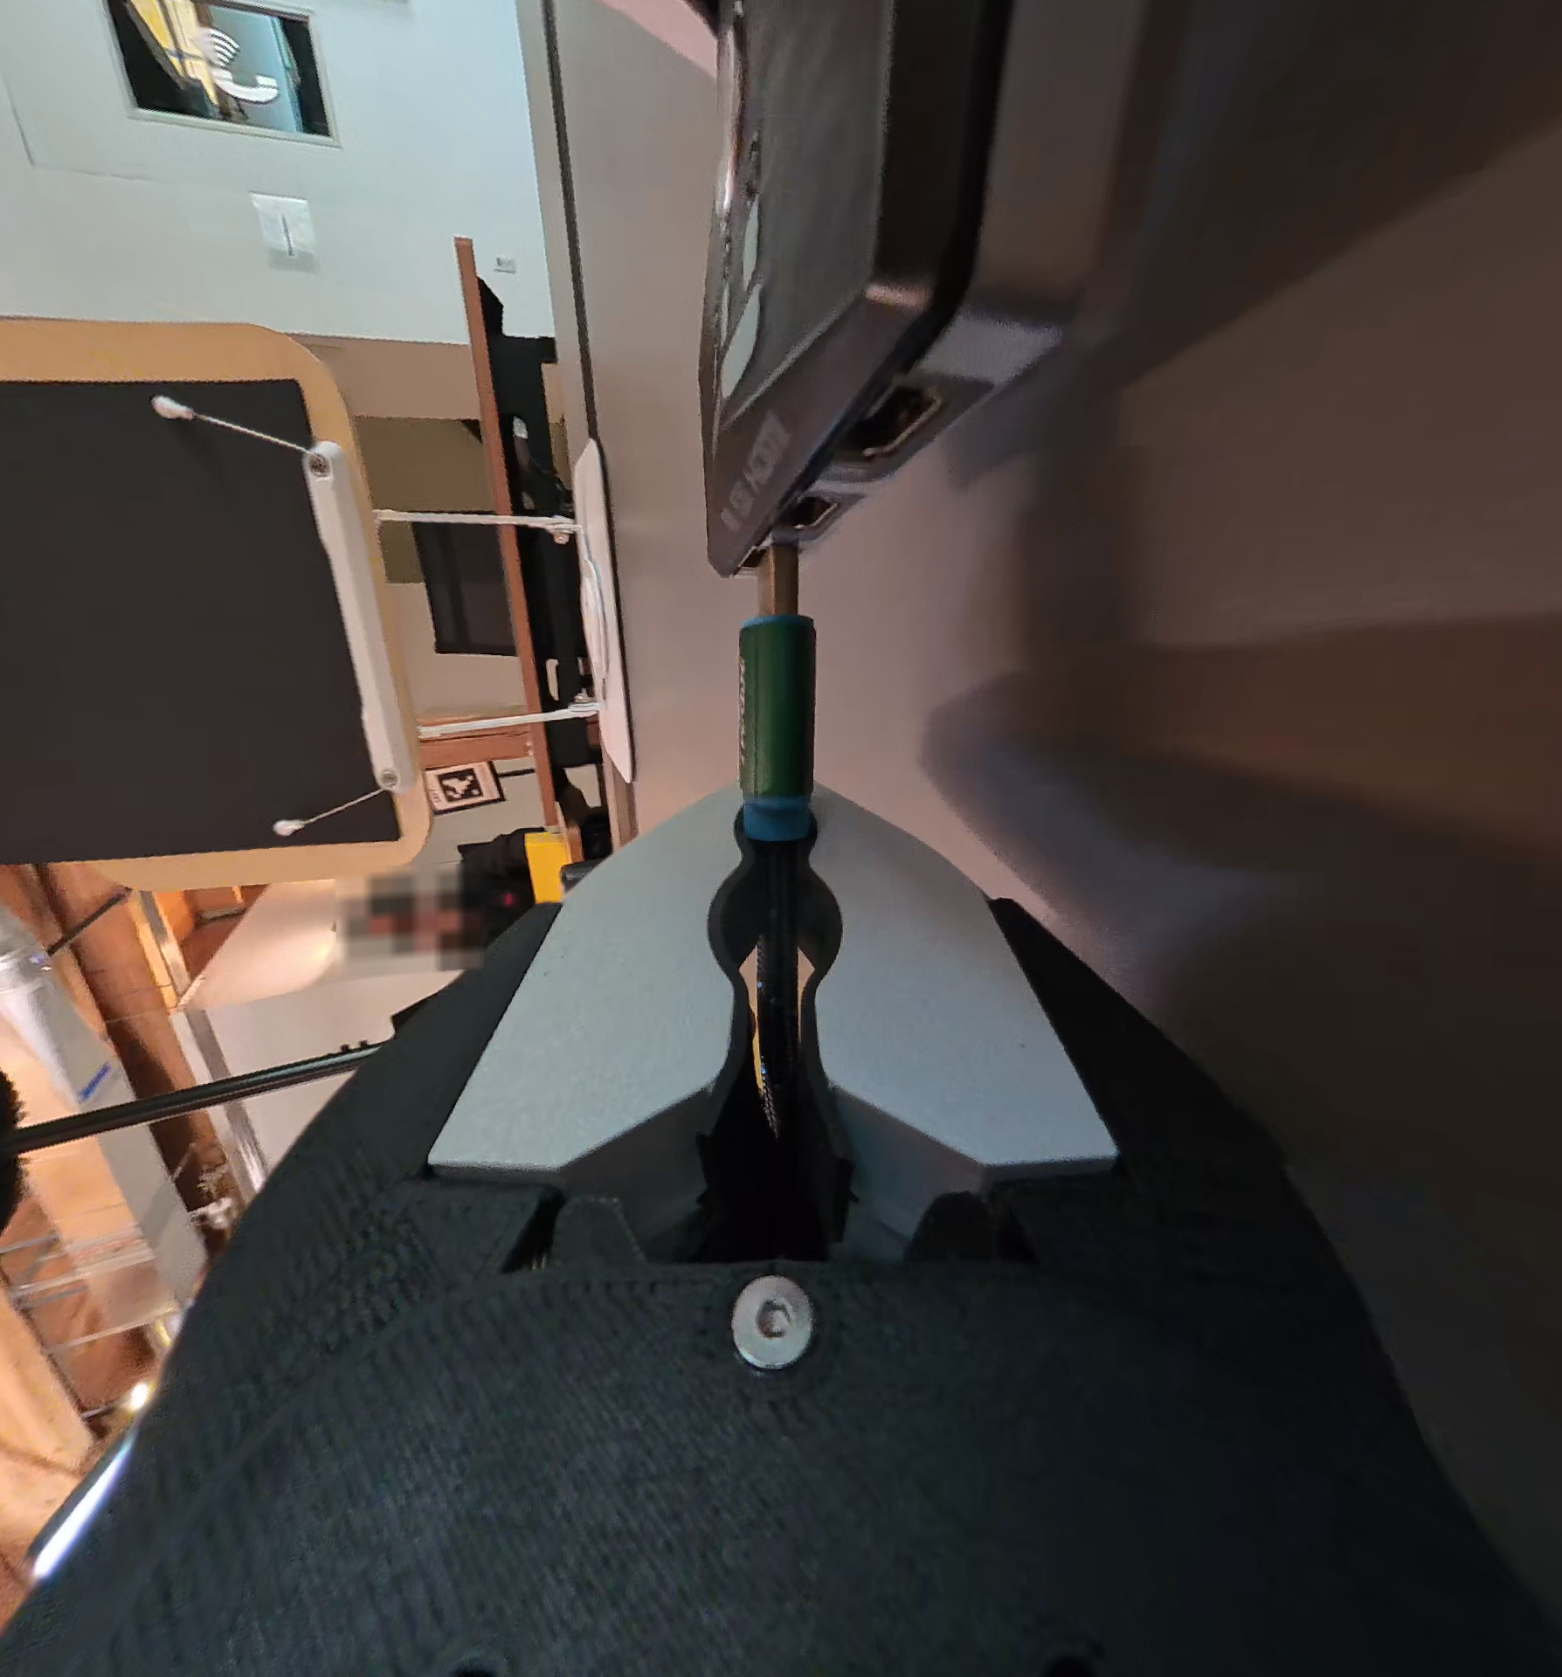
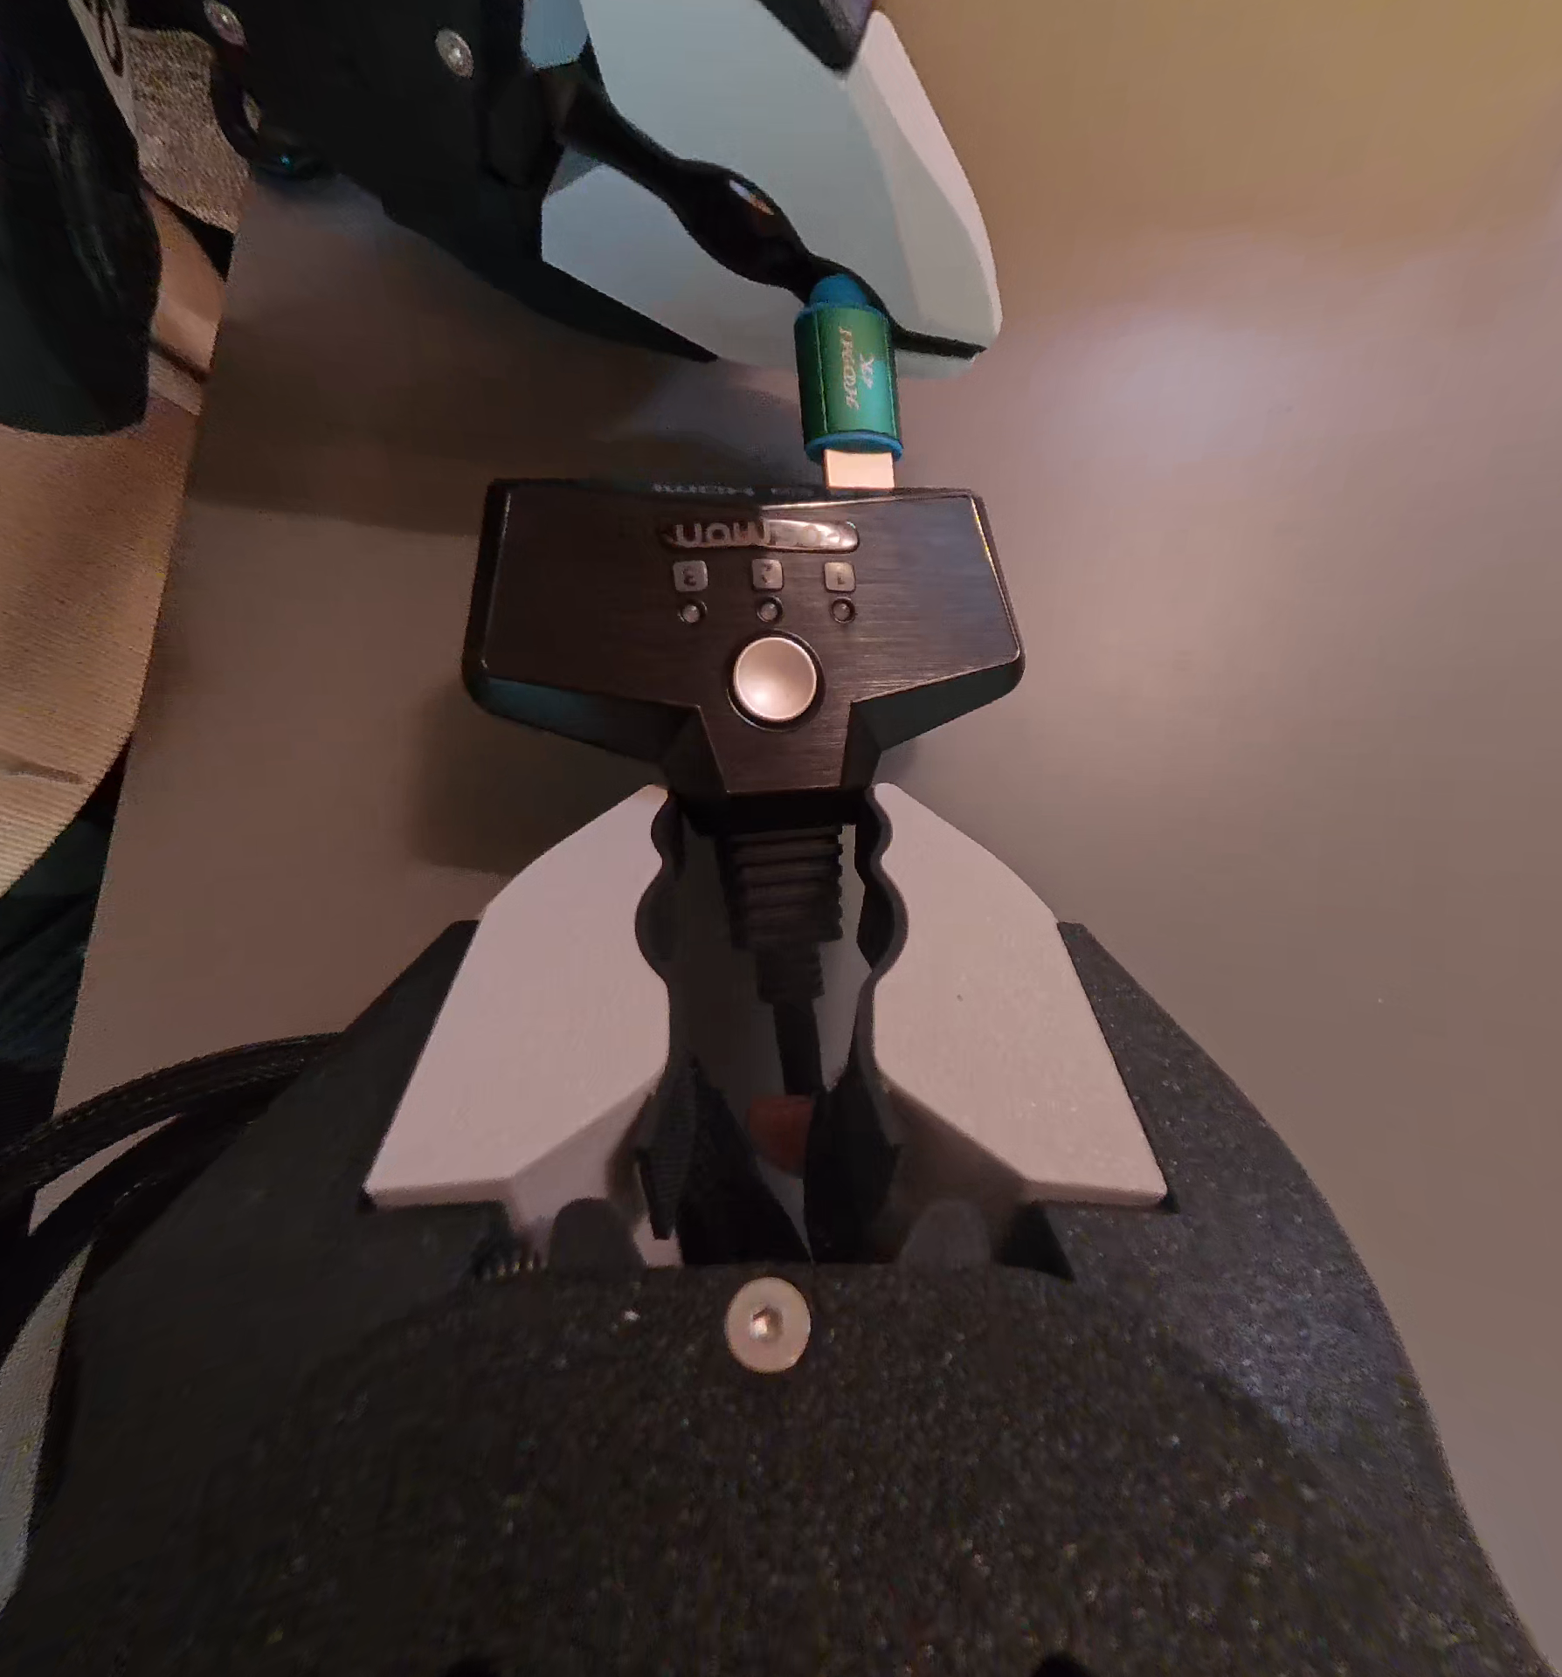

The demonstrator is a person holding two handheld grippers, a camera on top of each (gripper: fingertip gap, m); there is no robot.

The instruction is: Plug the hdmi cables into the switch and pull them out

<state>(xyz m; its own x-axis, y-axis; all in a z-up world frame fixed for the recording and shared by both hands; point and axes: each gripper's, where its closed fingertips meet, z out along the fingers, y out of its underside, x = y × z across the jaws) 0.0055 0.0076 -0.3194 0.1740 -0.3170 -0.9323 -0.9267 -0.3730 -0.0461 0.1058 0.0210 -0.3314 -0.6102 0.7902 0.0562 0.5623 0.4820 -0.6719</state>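
1. While the left gripper clamps the braided HDMI cable just behind its green plug, the plug's metal tip meets the end port of the switch at upper centre
2. The right gripper pinches the ribbed strain relief of the switch, mid-frame
3. Two neighbouring ports sit open beside the plug
4. Black cable loops lie lower left on the grey table; a black board fills the left wrist view's left side
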